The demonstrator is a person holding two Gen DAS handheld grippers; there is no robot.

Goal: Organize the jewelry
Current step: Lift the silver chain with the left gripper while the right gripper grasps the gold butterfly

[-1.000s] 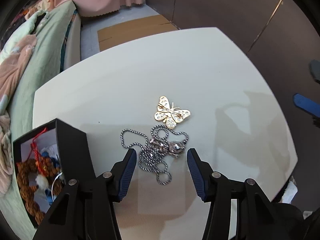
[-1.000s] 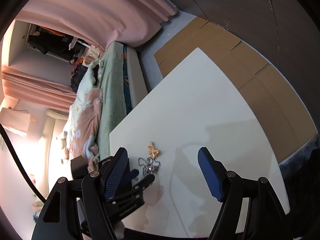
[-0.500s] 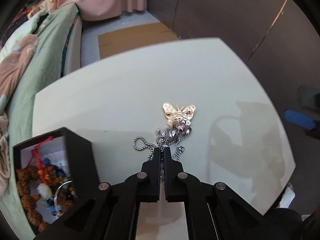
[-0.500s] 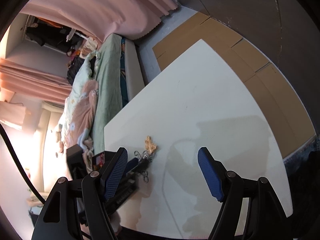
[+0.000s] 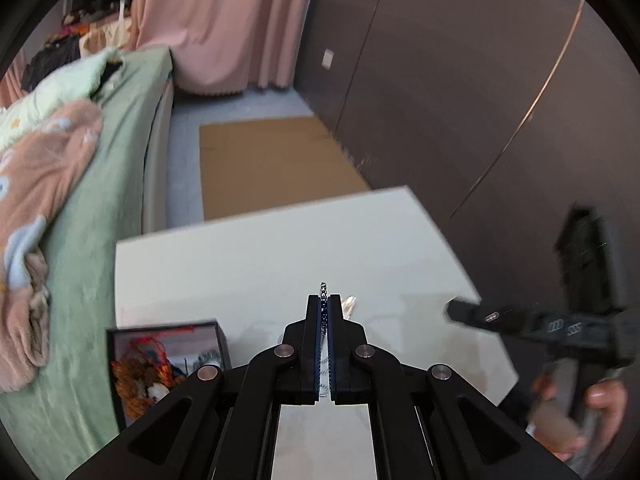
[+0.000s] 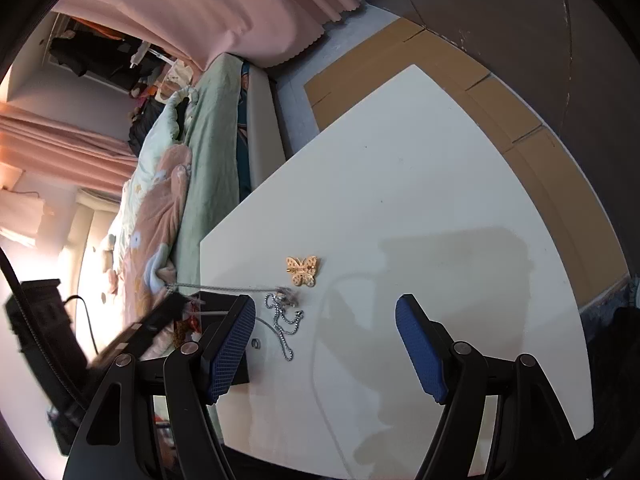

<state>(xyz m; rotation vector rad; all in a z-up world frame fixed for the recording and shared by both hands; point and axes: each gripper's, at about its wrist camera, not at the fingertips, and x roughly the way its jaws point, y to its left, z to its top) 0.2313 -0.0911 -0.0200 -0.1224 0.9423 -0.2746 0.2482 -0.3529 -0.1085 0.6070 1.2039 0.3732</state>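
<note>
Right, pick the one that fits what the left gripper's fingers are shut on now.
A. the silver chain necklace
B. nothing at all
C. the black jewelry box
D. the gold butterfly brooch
A: the left gripper has its fingers pressed together with the silver chain necklace between them, a run of chain pulled taut toward it, while the gold butterfly brooch lies free on the white table.

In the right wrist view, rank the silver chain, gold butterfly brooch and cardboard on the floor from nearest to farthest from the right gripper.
From the right gripper, open above the white table:
1. Silver chain, just ahead, toward its left finger.
2. Gold butterfly brooch, a little beyond the chain, flat on the table.
3. Cardboard, farthest, on the floor past the table's far edge.
</note>
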